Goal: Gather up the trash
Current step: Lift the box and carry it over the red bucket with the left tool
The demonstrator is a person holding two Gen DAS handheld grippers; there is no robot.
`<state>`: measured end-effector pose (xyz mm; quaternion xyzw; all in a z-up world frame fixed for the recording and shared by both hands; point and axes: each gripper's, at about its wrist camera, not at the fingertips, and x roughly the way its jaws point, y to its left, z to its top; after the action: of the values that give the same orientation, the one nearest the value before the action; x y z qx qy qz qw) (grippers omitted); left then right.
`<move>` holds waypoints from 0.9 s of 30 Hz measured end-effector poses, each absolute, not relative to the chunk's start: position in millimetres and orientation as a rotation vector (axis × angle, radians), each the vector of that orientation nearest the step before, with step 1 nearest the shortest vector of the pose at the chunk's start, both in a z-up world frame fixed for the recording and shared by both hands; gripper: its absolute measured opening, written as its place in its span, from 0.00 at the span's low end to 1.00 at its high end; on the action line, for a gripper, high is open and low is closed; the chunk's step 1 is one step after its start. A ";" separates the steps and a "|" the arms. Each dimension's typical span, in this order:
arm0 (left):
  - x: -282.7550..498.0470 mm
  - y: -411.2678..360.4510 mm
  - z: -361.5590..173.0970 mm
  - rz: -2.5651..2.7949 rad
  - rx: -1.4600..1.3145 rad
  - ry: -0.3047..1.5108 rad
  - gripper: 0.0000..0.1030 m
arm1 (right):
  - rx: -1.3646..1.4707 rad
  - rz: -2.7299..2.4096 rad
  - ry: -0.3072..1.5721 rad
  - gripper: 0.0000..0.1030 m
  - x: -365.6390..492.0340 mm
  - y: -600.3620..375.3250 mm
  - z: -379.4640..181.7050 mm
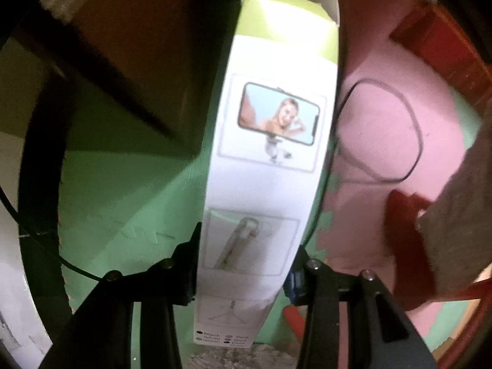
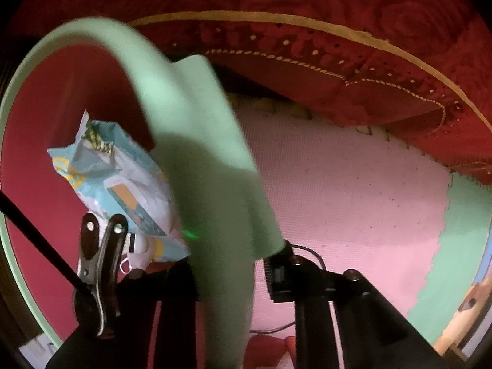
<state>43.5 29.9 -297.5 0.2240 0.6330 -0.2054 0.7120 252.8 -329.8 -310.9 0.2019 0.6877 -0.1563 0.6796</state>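
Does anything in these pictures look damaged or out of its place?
Yes. The box in the left gripper has its far end flap open. A crumpled wrapper lies in the red bin.

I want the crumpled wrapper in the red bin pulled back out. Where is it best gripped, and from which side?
Probably by the wrapper's upturned torn edge at its top left, which stands free of the bin's red wall. Come straight down through the open mouth, left of the pale green rim handle that the right gripper pinches.
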 end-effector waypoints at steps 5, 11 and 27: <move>30.3 3.0 -242.3 -0.485 0.440 1.313 0.43 | 0.400 -0.343 1.603 0.08 247.4 -324.3 -318.1; 26.1 -10.8 -182.5 -0.527 0.394 1.205 0.43 | 0.431 -0.302 1.593 0.04 243.2 -326.6 -313.9; 67.0 -60.6 -53.6 -0.616 0.216 1.007 0.43 | 0.535 -0.262 1.594 0.10 233.0 -343.4 -310.1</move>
<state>67.0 -60.6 -53.6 0.1015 0.4737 -0.2898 0.8254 233.0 -343.4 -310.1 0.2362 0.7042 -0.1158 0.6595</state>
